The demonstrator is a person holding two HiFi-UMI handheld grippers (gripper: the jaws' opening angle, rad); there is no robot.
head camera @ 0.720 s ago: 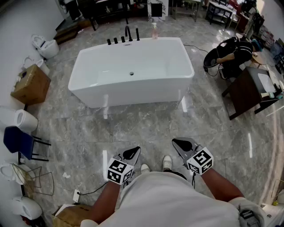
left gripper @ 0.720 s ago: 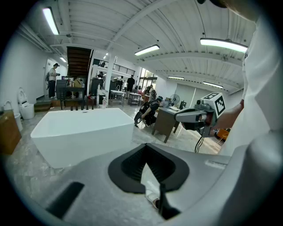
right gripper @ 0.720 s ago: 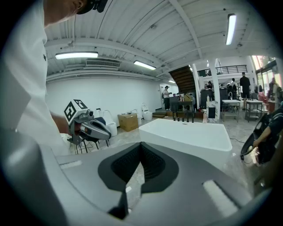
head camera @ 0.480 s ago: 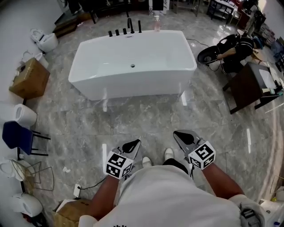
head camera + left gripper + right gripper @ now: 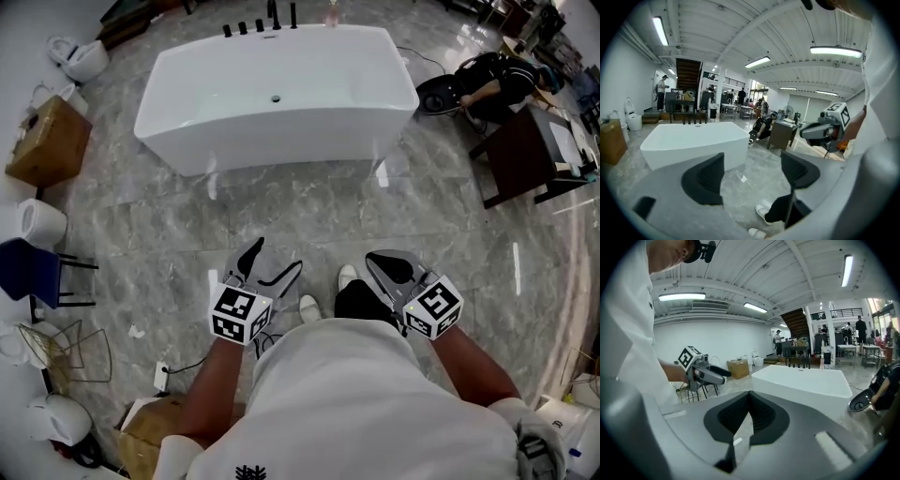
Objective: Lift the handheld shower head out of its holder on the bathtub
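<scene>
A white freestanding bathtub (image 5: 272,94) stands at the top of the head view, several steps ahead of me. A row of black tap fittings (image 5: 261,22) rises from its far rim; the handheld shower head is among them, too small to single out. My left gripper (image 5: 270,266) hangs low by my legs, open, with only floor between its pads (image 5: 705,180). My right gripper (image 5: 394,267) is shut and empty, its pads (image 5: 761,416) meeting. The tub (image 5: 693,143) lies ahead in the left gripper view, and the tub (image 5: 806,380) with the fittings (image 5: 801,362) shows in the right gripper view.
Grey marble floor lies between me and the tub. A cardboard box (image 5: 47,141), toilets (image 5: 75,56) and a blue chair (image 5: 33,272) line the left side. A dark table (image 5: 530,155) and a seated person (image 5: 487,80) are at the right.
The tub has slid up the head view as I step closer. My left gripper's jaws have spread apart and it has lifted a little. The right gripper stays shut.
</scene>
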